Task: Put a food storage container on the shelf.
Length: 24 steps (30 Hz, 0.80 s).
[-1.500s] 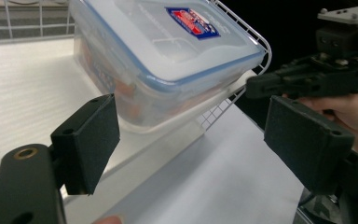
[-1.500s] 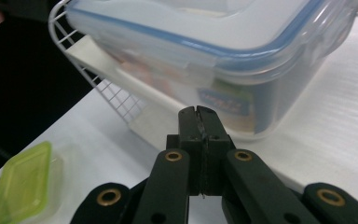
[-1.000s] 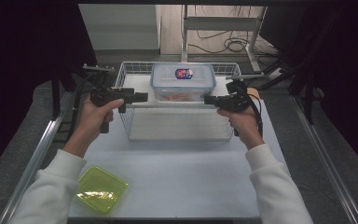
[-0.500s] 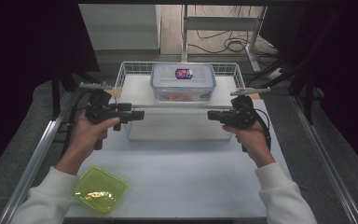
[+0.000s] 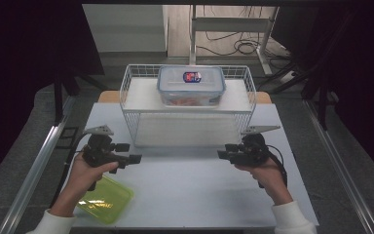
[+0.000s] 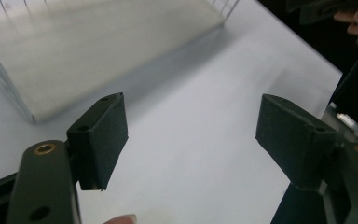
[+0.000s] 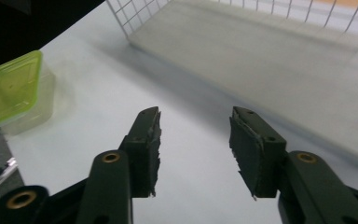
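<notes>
A white wire basket stands at the back of the white table. Inside it lies a clear container with a blue-rimmed lid. My left gripper hovers low over the table in front of the basket's left corner, pointing right. Its jaws are open and have just been closing a little, with nothing between them. My right gripper is in front of the basket's right corner, pointing left. Its jaws are open and have just been opening, and the gap is empty.
A green-lidded clear container sits at the table's front left corner, under my left forearm; it also lies at the left of the right gripper view. The basket's wall is close ahead of both grippers. Metal rails run along both table sides.
Both hands have drawn back from the basket's sides toward the near part of the table and come down lower. The blue-lidded container stays in the basket.
</notes>
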Available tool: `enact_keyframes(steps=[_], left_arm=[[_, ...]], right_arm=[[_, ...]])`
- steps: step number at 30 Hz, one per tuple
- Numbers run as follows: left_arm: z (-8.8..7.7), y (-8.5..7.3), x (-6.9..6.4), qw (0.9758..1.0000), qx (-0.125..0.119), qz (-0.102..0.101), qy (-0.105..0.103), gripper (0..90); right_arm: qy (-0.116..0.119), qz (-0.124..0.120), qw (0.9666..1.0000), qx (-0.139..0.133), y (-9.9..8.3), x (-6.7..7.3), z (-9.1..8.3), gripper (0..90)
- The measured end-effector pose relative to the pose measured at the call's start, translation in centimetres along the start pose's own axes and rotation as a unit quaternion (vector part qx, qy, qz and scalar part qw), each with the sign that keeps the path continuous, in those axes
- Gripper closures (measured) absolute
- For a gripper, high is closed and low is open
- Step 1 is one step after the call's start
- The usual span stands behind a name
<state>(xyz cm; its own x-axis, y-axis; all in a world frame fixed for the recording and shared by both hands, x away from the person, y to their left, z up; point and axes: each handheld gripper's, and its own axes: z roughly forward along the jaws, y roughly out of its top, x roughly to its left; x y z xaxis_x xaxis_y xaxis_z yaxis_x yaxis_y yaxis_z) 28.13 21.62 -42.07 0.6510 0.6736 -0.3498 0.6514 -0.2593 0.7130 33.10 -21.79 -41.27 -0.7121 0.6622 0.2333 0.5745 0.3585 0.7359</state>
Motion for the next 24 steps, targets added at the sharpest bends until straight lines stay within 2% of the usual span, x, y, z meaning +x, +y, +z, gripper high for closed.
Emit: enact_keyframes(steps=[2, 5, 8, 9, 15, 17, 24], left_arm=[[0.1, -0.4, -0.1, 1.0000, 0.005, 0.002, 0.000, 24.5], [0.4, -1.9, -0.3, 0.9998, 0.017, 0.005, -0.004, 24.5], [0.5, -2.5, -0.4, 0.9997, 0.023, 0.004, -0.004, 24.5], [0.7, -2.9, -0.3, 0.9995, 0.031, 0.005, -0.001, 24.5], [0.5, -3.4, -0.1, 0.9996, 0.028, -0.002, 0.003, 24.5], [0.1, -3.7, -0.4, 0.9996, 0.026, 0.003, 0.010, 24.5], [-0.4, -4.0, -0.8, 0.9995, 0.024, 0.010, 0.016, 24.4]], right_arm=[[0.004, 0.005, 1.0000, -0.001, -0.5, 0.0, 0.0, 49.6], [0.009, 0.010, 0.9999, 0.000, -2.0, 0.3, 0.3, 47.3], [0.010, 0.012, 0.9999, 0.002, -3.0, 0.5, 0.5, 46.1], [0.012, 0.014, 0.9998, 0.004, -3.3, 0.5, 0.6, 45.5], [0.013, 0.013, 0.9997, 0.013, -4.1, 0.8, 1.2, 44.1], [0.013, 0.012, 0.9997, 0.016, -4.3, 0.9, 1.3, 43.9], [0.004, 0.009, 0.9996, 0.027, -5.0, 0.8, 1.3, 41.8]])
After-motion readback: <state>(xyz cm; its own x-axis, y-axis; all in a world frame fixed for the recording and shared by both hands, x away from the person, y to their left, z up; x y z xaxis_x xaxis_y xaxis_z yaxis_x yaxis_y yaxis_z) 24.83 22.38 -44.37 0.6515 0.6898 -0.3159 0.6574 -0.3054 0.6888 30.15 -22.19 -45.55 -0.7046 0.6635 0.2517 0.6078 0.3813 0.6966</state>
